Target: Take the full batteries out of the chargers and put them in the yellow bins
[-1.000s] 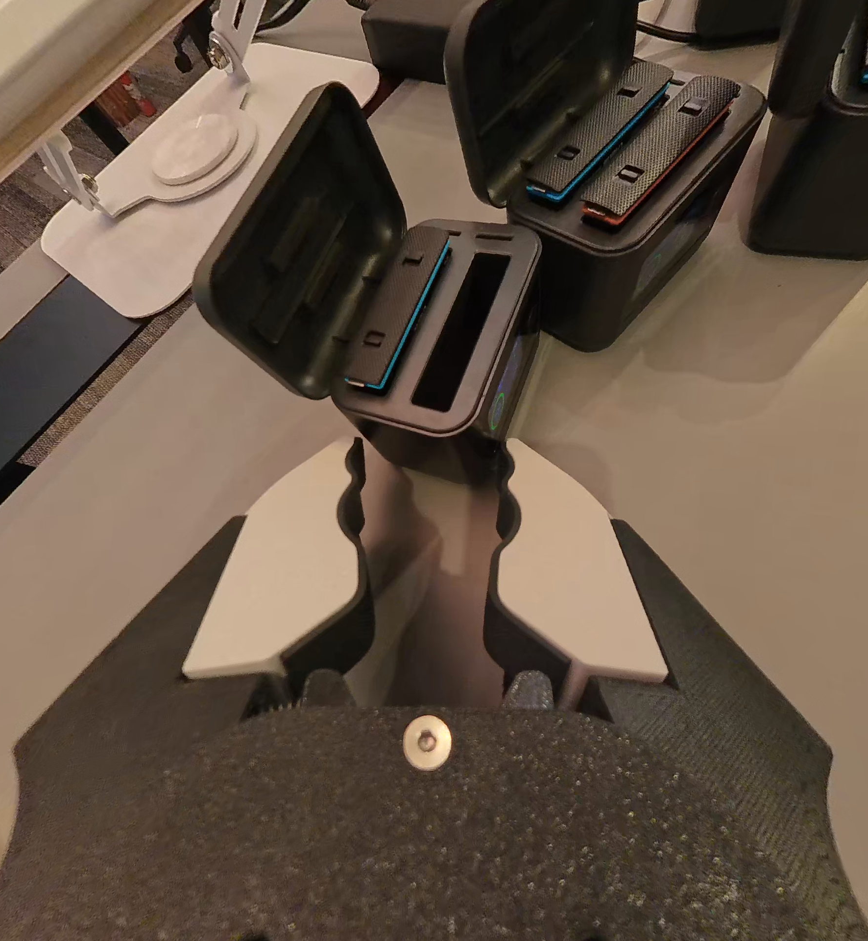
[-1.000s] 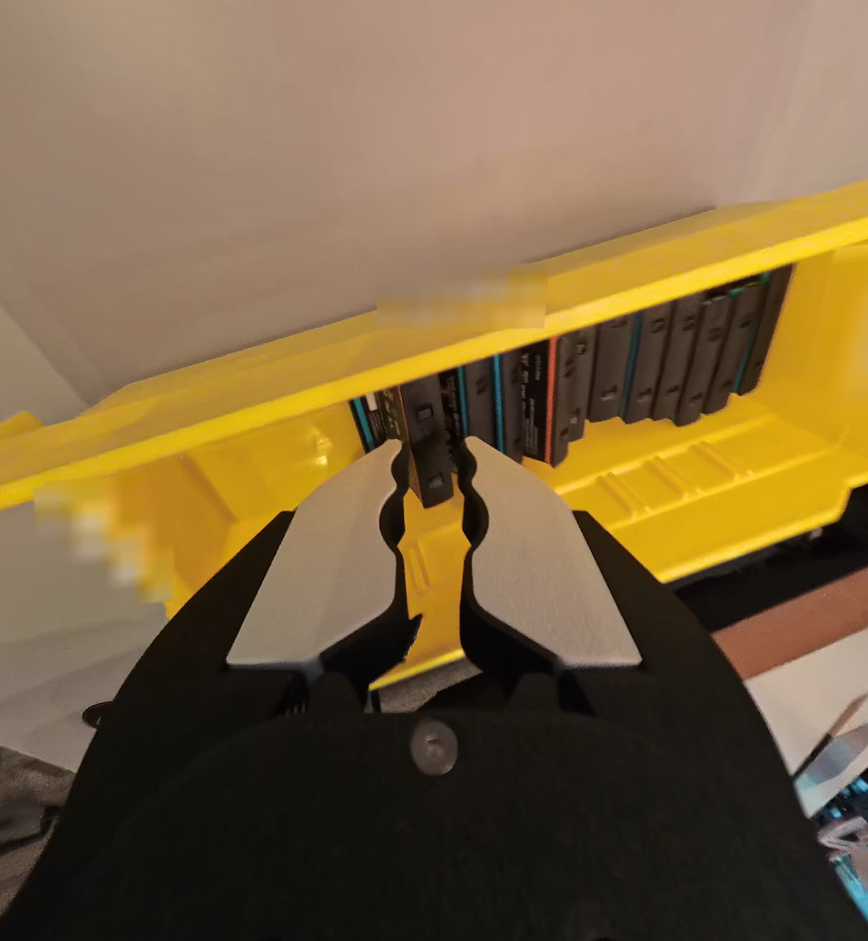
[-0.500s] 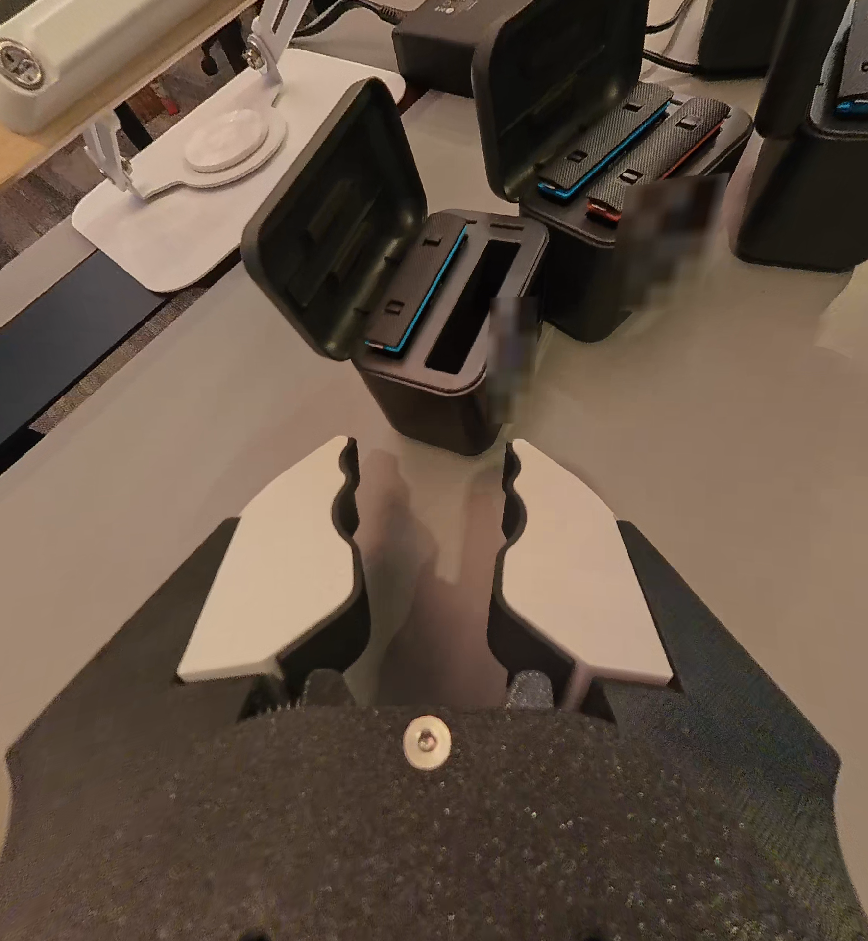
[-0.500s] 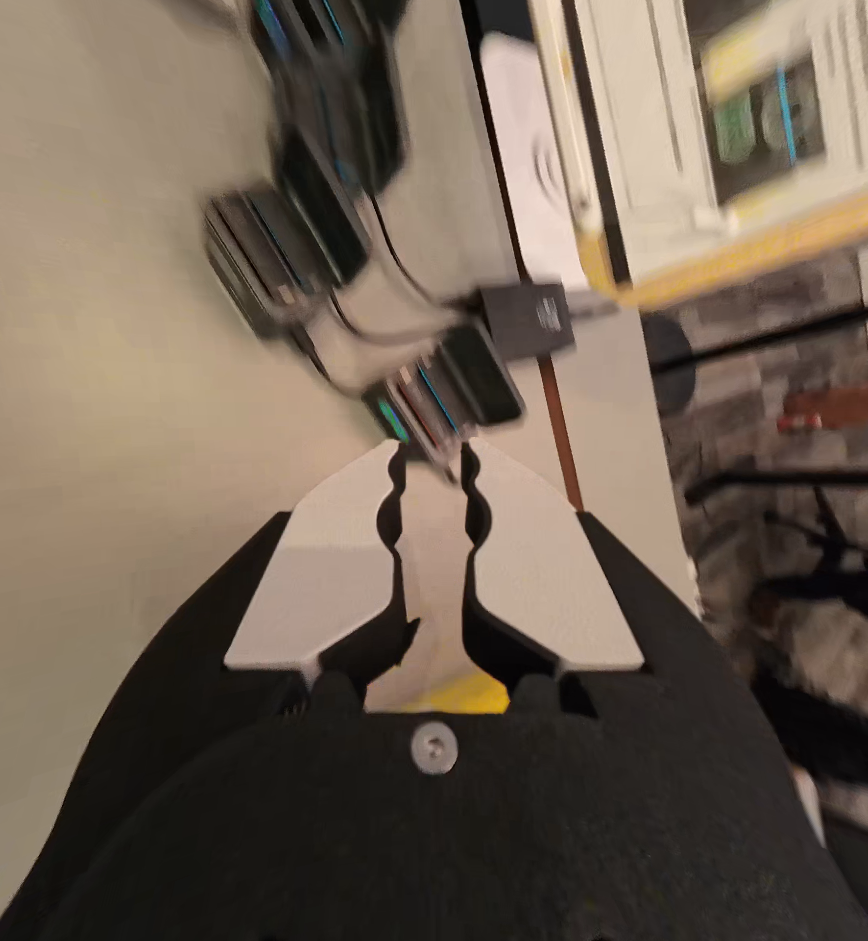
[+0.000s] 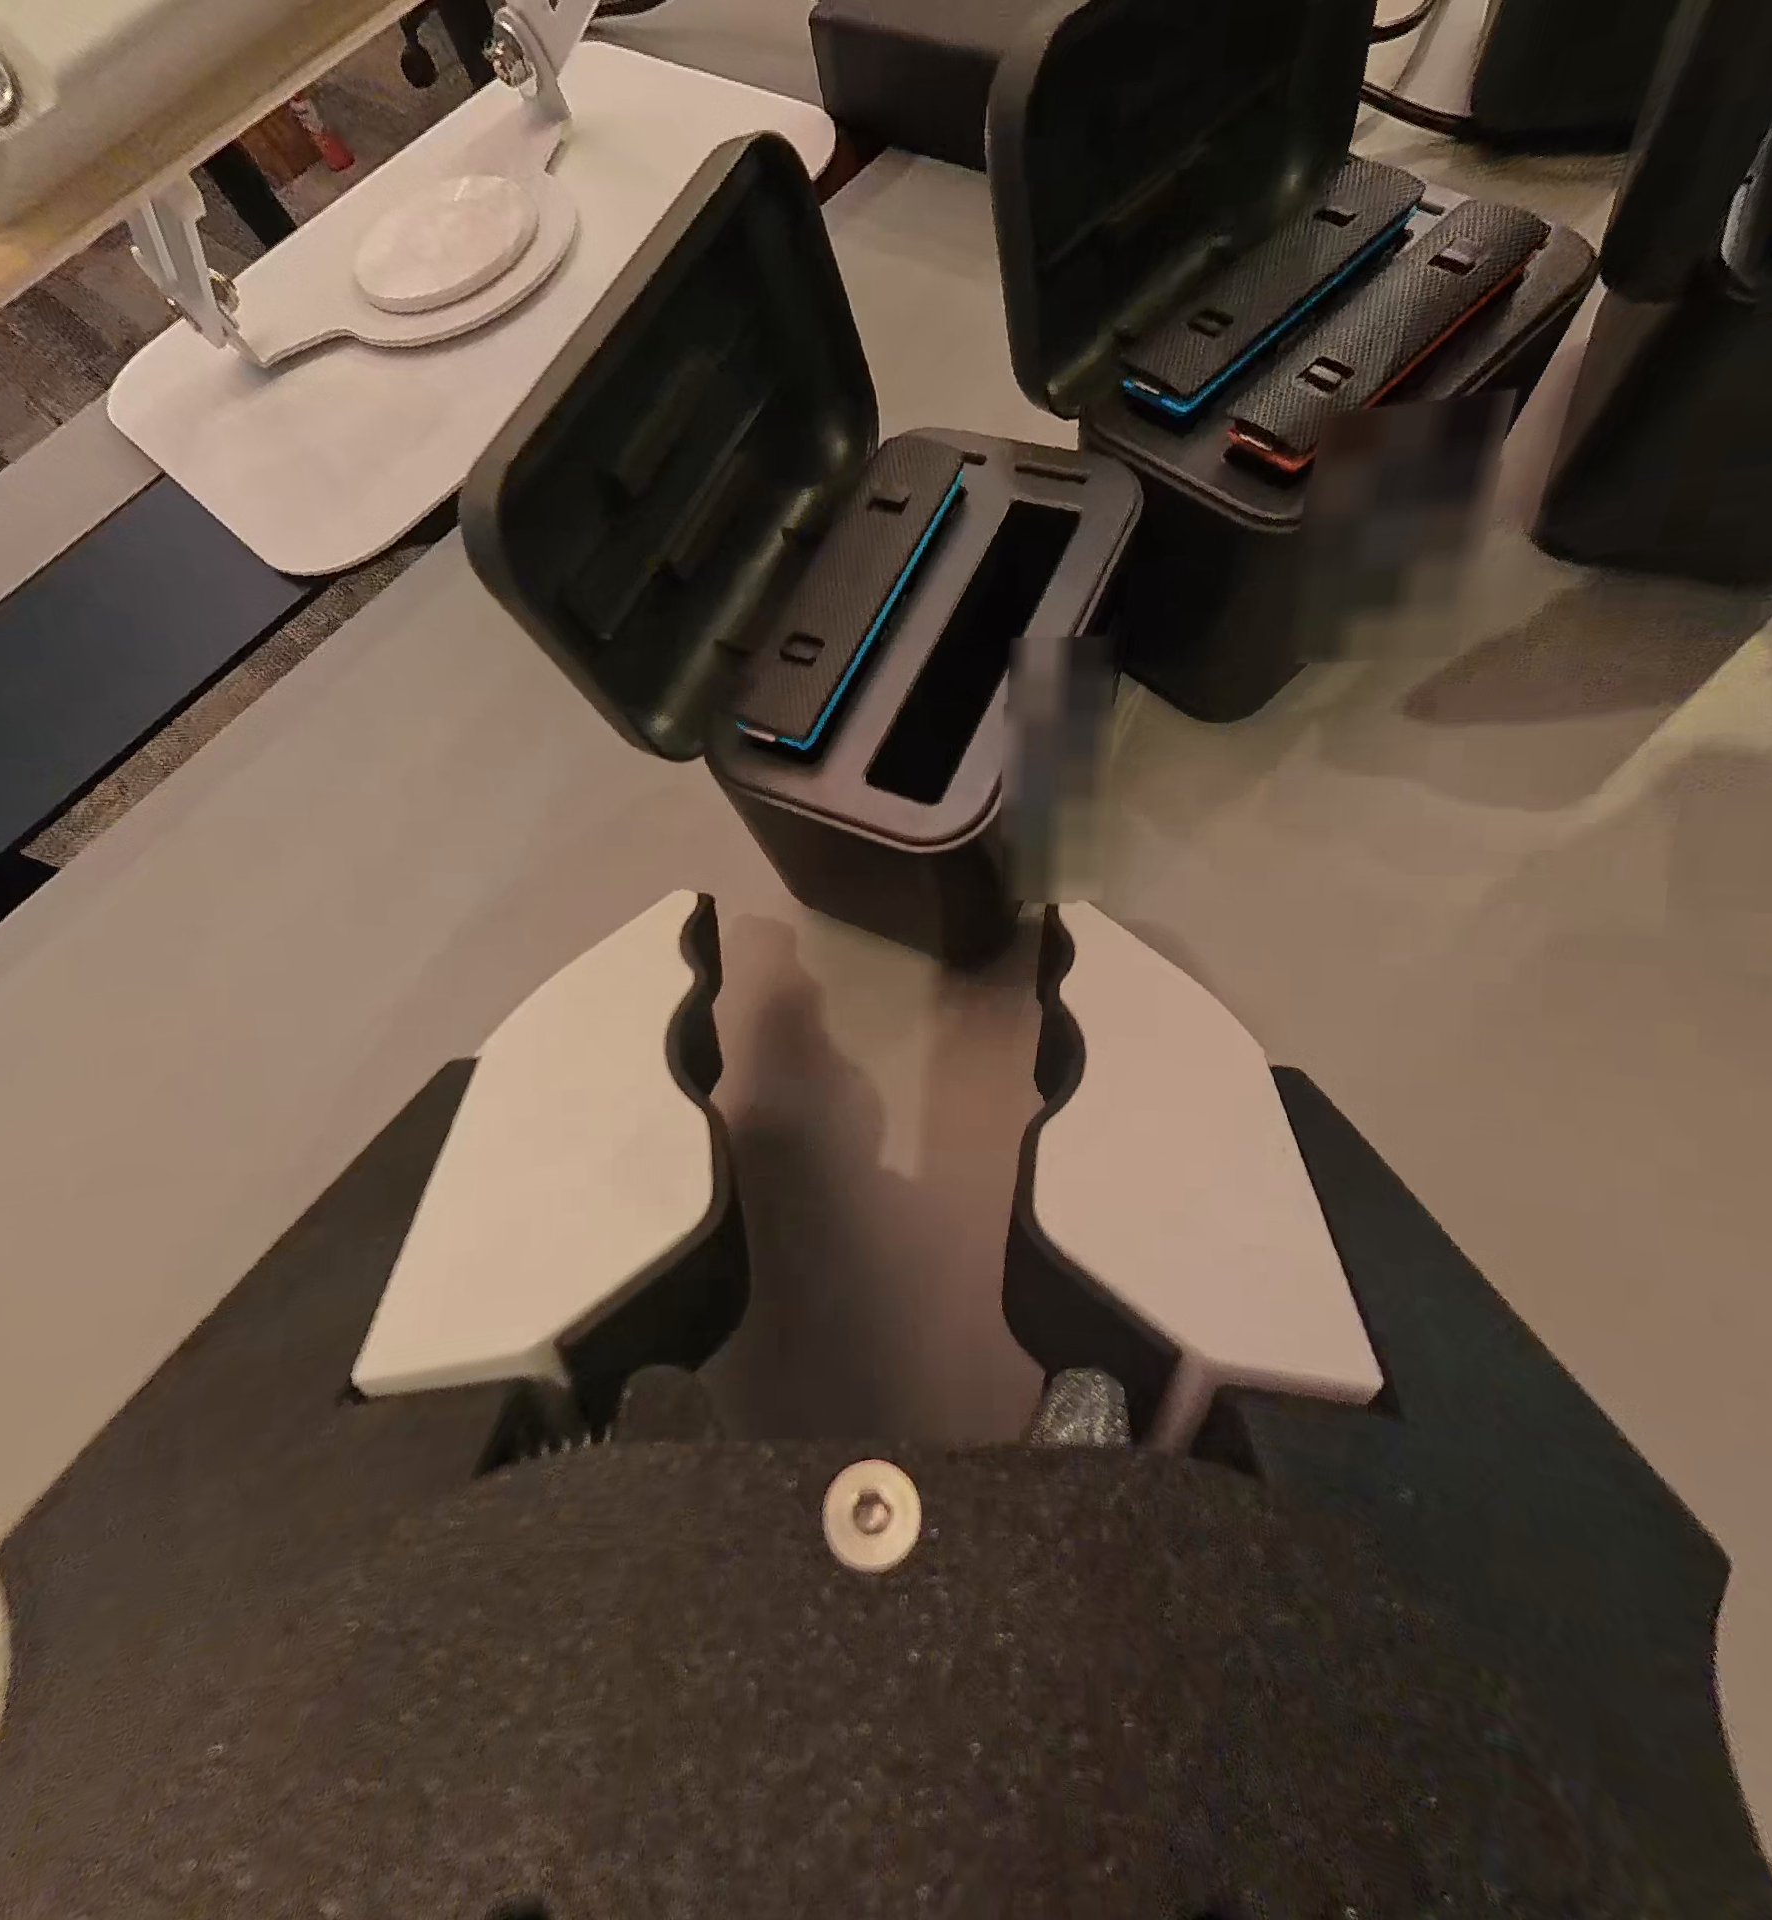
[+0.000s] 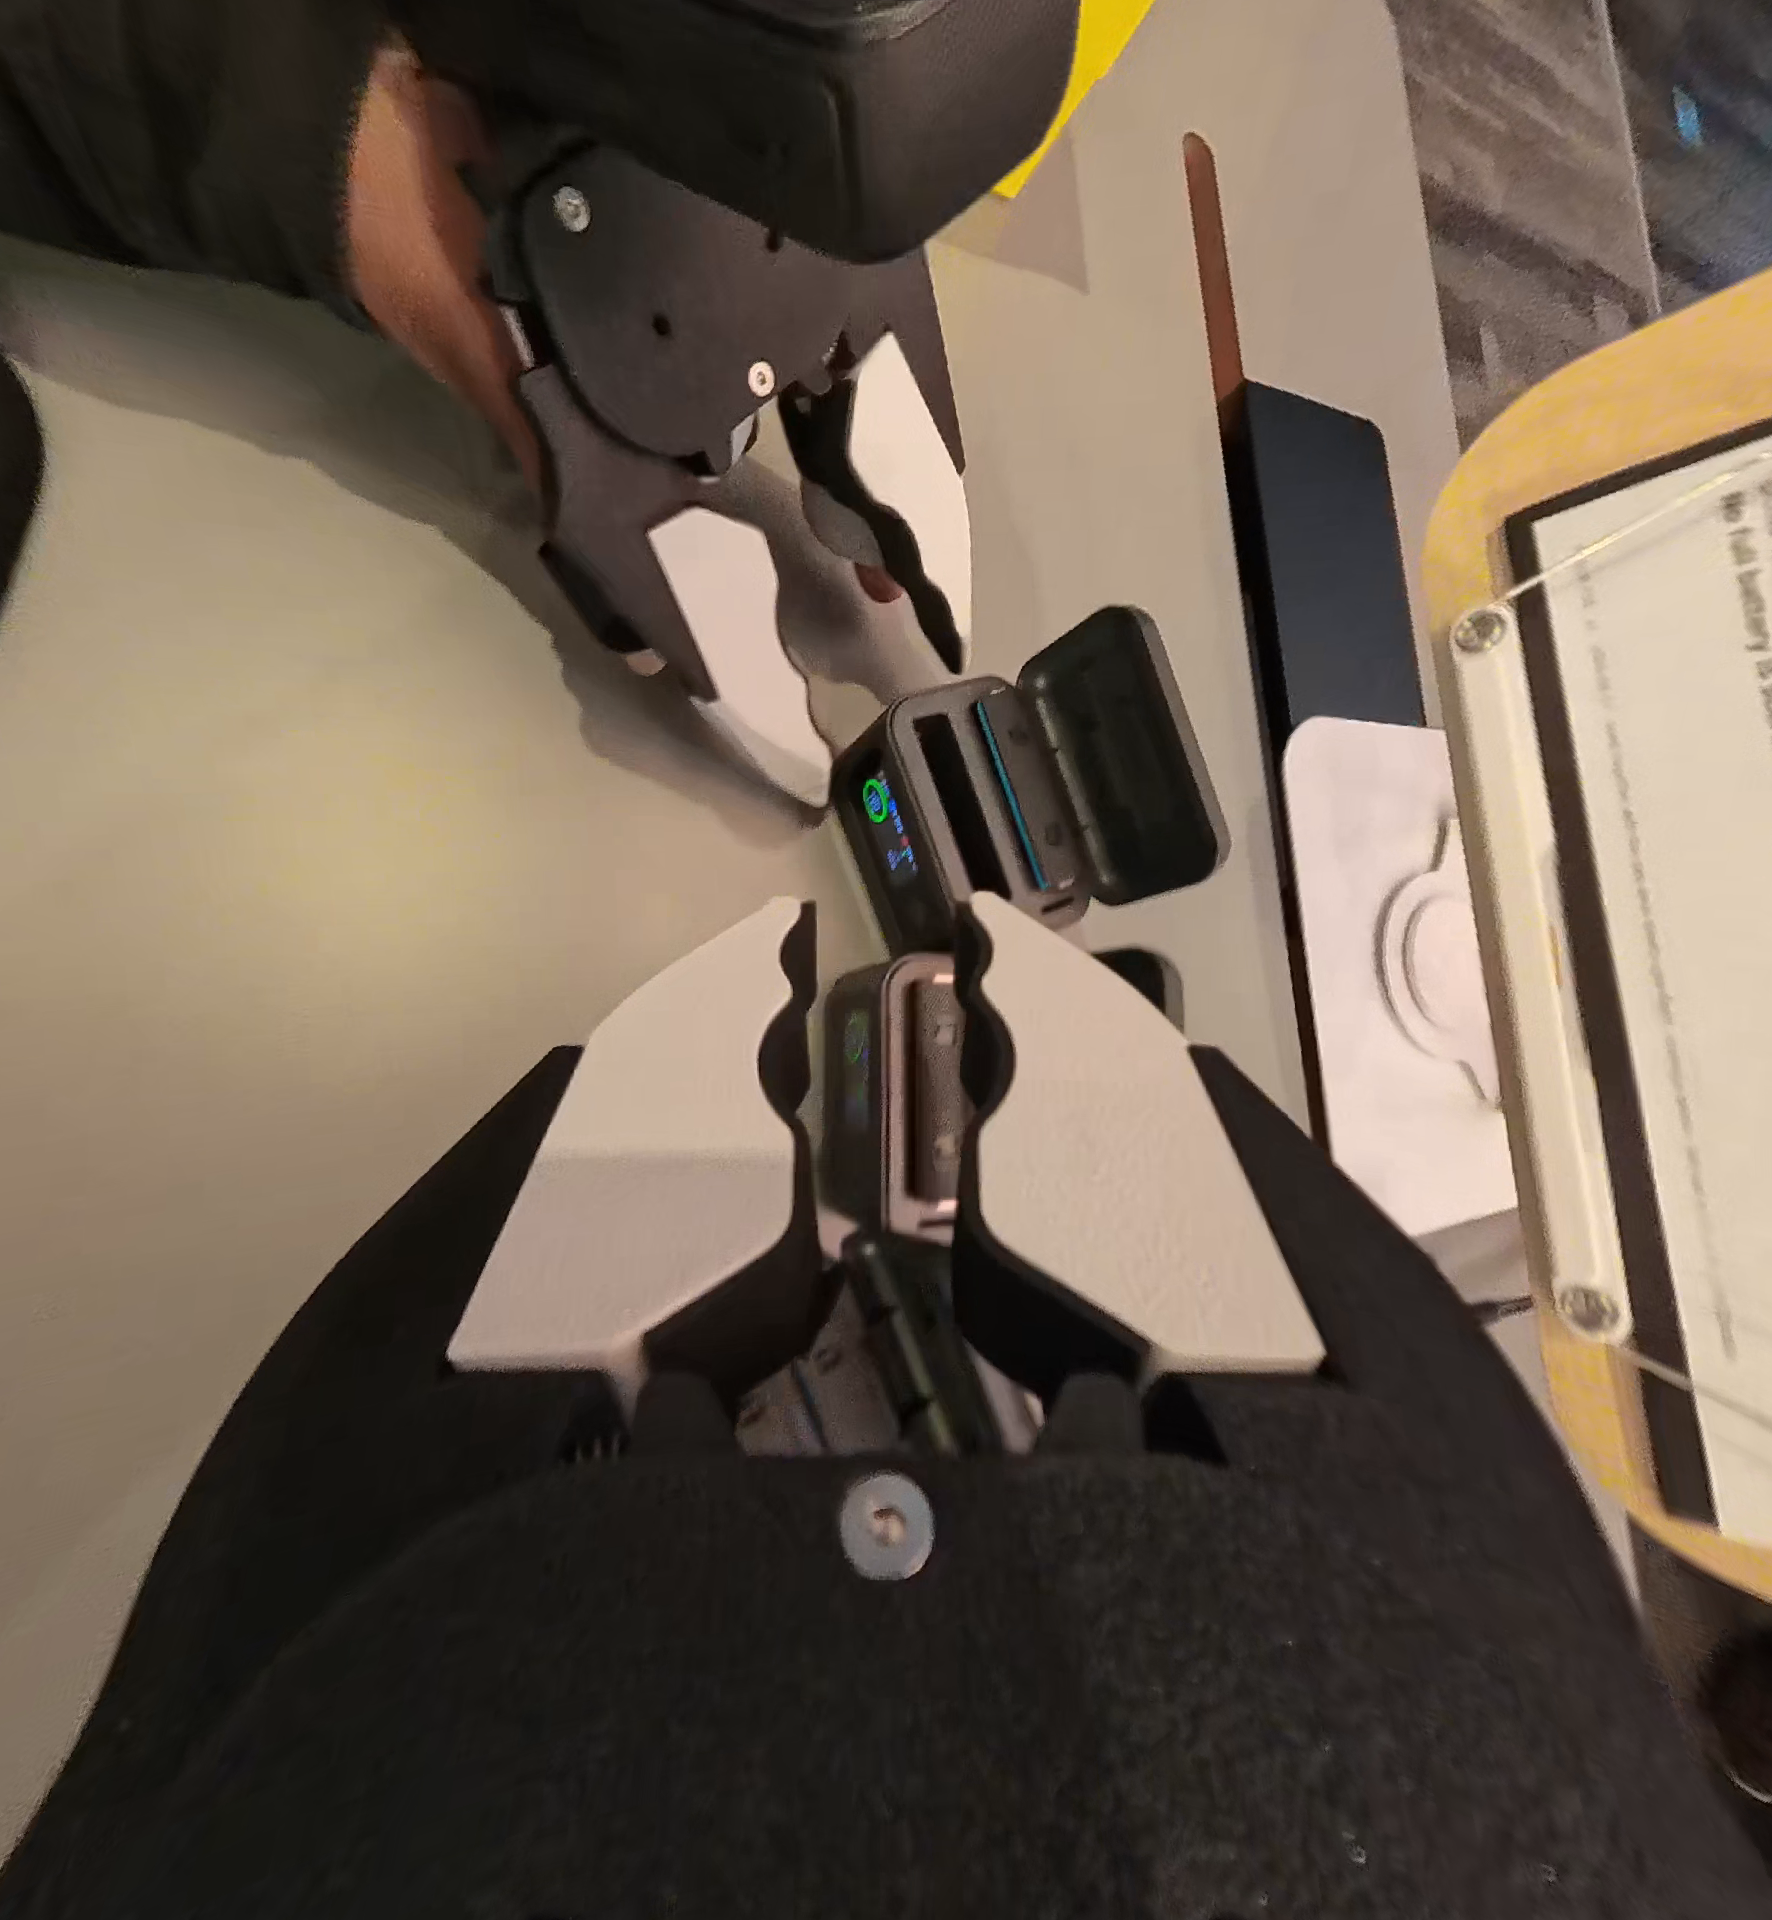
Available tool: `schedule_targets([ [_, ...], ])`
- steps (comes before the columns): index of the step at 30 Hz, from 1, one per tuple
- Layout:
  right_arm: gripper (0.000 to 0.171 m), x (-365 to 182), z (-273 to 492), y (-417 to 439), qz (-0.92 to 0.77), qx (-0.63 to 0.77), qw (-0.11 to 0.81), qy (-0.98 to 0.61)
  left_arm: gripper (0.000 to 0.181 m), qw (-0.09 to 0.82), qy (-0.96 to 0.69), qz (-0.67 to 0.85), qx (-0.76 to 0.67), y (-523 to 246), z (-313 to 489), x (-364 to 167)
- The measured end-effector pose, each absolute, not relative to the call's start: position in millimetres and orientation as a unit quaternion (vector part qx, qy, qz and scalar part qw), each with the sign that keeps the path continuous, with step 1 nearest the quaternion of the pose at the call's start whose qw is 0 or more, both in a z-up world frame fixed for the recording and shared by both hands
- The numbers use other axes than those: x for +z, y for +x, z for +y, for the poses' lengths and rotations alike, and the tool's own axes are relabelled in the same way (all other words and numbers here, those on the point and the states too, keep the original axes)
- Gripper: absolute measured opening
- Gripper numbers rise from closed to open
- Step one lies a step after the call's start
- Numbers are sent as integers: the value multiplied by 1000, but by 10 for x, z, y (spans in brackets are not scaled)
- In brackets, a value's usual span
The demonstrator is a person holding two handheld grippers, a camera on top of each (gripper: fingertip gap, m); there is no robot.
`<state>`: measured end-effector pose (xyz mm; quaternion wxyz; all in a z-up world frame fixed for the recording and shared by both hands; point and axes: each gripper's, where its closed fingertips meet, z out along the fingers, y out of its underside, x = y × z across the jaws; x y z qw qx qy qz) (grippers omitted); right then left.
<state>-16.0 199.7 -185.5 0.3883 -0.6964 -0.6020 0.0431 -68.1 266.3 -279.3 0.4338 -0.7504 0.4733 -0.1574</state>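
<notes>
Chargers (image 5: 861, 727): three lidless-open, four batteries (image 5: 851, 603) visible; both hand-held grippers (image 5: 877, 935) spread, empty

Pale grey table (image 5: 1484, 1039), white stand base (image 5: 373, 343) far left, wood-framed sign (image 6: 1630, 935) at right

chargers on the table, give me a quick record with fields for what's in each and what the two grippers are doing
near charger: lid open, blue-edged battery in one slot, other slot empty
second charger: lid open, blue-edged battery and orange-edged battery
left gripper: open, empty, just short of near charger
right gripper: open, empty, above second charger
table: pale
</notes>
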Motion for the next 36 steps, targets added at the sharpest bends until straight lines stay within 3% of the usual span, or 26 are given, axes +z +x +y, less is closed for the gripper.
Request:
schedule_targets([
  [9,28,-2104,2546,-297,-607,15,359,-709,63,423,-752,475,-170,-501,2724,-2805],
  [20,29,-2004,2563,-27,-593,25,365,-717,53,428,-731,490,-206,-330,2591,-2724],
  [36,21,-2419,2290,118,-712,4,195,-674,51,393,-700,547,-237,-89,2201,-2779],
])
